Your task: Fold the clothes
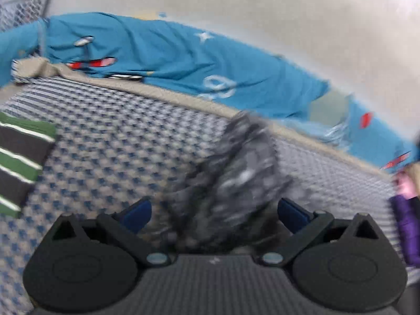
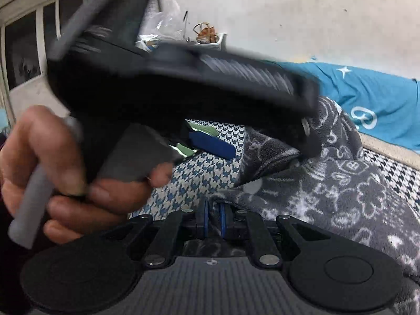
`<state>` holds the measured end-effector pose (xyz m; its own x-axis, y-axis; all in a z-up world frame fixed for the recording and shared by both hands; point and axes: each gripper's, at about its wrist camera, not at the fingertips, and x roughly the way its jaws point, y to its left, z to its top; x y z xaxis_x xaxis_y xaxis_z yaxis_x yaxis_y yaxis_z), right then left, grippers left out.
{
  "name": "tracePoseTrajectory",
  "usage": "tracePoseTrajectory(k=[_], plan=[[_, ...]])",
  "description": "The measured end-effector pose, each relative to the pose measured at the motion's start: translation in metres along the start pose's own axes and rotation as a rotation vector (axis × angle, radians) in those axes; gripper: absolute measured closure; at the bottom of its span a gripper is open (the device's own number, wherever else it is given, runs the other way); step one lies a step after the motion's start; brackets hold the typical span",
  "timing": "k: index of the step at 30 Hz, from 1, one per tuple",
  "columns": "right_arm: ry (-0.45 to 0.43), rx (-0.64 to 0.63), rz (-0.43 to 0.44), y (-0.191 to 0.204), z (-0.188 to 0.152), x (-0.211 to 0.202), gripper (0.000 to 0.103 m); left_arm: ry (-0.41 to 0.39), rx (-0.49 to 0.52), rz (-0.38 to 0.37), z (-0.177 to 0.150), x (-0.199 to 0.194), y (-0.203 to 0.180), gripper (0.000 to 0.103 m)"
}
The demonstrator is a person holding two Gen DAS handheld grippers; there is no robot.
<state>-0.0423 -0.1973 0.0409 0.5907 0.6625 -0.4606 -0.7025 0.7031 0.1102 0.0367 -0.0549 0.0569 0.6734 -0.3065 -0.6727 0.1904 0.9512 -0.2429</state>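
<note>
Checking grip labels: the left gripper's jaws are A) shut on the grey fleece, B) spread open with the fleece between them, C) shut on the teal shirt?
B: the left gripper has its blue pads wide apart, with the blurred grey fleece between them.

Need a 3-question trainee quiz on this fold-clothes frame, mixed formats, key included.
1. True or false: the left tool has its fingers spread wide apart.
2. Multiple choice: the right tool is pinching which item? A) the grey patterned fleece B) the blue sheet C) the green striped garment
3. Fill in: the fleece lies on a ____-patterned bed cover.

Key: 1 true; 2 A, the fingers are nearly together with the fleece edge running in between them; 3 houndstooth.
</note>
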Motion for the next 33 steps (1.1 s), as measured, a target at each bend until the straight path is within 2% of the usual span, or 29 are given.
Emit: tracePoseTrajectory(k=[2, 10, 13, 17, 20, 25, 29, 33], plan=[[0.002, -0.007, -0.009, 0.002, 0.000, -0.005, 0.091, 0.026, -0.002, 0.075, -0.004, 0.008, 0.003, 0.015], [-0.043, -0.020, -0.050, -0.001, 0.006, -0.056, 0.089, 0.060, -0.080, 0.201, -0.006, 0.023, 0.025, 0.009], [-0.078, -0.012, -0.096, -0.010, 0.014, -0.078, 0.089, 0.066, -0.106, 0.240, -0.007, 0.027, 0.033, 0.007], [-0.104, 0.020, -0.188, -0.027, 0.018, -0.105, 0.082, 0.074, -0.111, 0.309, -0.009, 0.032, 0.041, 0.008], [-0.091, 0.047, -0.266, -0.043, 0.017, -0.116, 0.077, 0.082, -0.139, 0.298, -0.011, 0.035, 0.048, 0.008], [-0.038, 0.045, -0.362, -0.062, 0.006, -0.127, 0.066, 0.079, -0.126, 0.306, -0.012, 0.035, 0.045, 0.008], [0.000, 0.003, -0.371, -0.064, -0.001, -0.128, 0.055, 0.080, -0.120, 0.306, -0.014, 0.036, 0.042, 0.008], [0.024, -0.047, -0.388, -0.060, -0.007, -0.116, 0.051, 0.080, -0.111, 0.300, -0.014, 0.036, 0.040, 0.008]])
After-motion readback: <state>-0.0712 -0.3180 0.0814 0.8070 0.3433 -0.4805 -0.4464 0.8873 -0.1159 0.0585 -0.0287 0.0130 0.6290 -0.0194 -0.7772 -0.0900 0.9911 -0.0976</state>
